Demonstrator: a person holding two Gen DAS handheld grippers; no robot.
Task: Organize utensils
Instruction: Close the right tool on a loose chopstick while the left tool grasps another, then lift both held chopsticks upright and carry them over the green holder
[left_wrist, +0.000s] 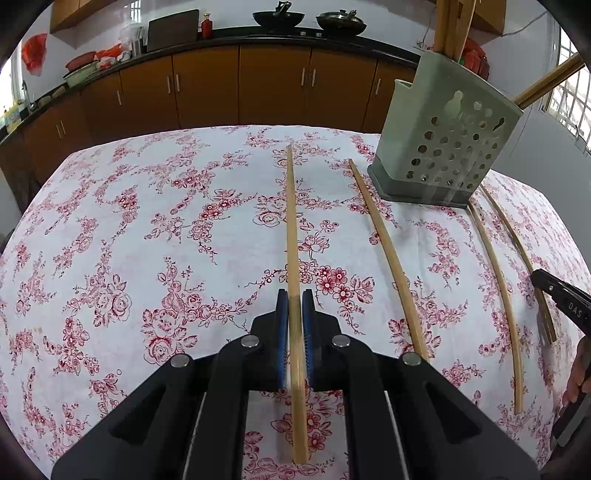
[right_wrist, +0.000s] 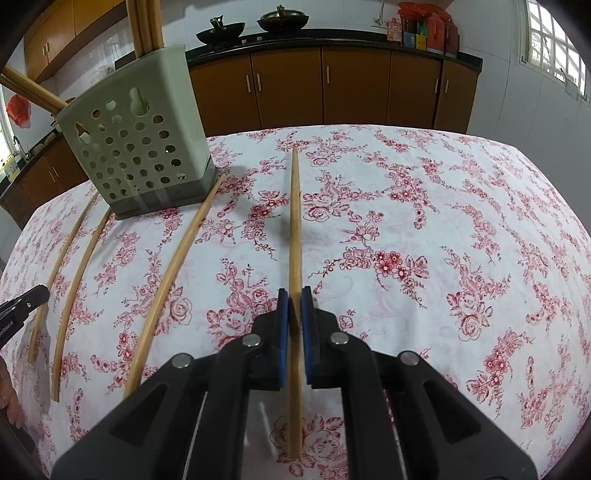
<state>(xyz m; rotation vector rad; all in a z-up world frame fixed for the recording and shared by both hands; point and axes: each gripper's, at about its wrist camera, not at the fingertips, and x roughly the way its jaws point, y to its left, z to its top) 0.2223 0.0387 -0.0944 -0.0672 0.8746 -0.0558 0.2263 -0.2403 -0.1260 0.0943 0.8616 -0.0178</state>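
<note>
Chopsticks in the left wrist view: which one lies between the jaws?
The leftmost chopstick, running up the view's middle between the jaws of the left gripper; the others lie farther right.

Right gripper clamping a chopstick.
Green perforated holder stands left on floral tablecloth.

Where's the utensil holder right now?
The green utensil holder stands at the table's far edge, between the two grippers: upper right in the left wrist view, upper left in the right wrist view, with loose chopsticks lying before it.

Brown kitchen cabinets, white tiled walls
</note>
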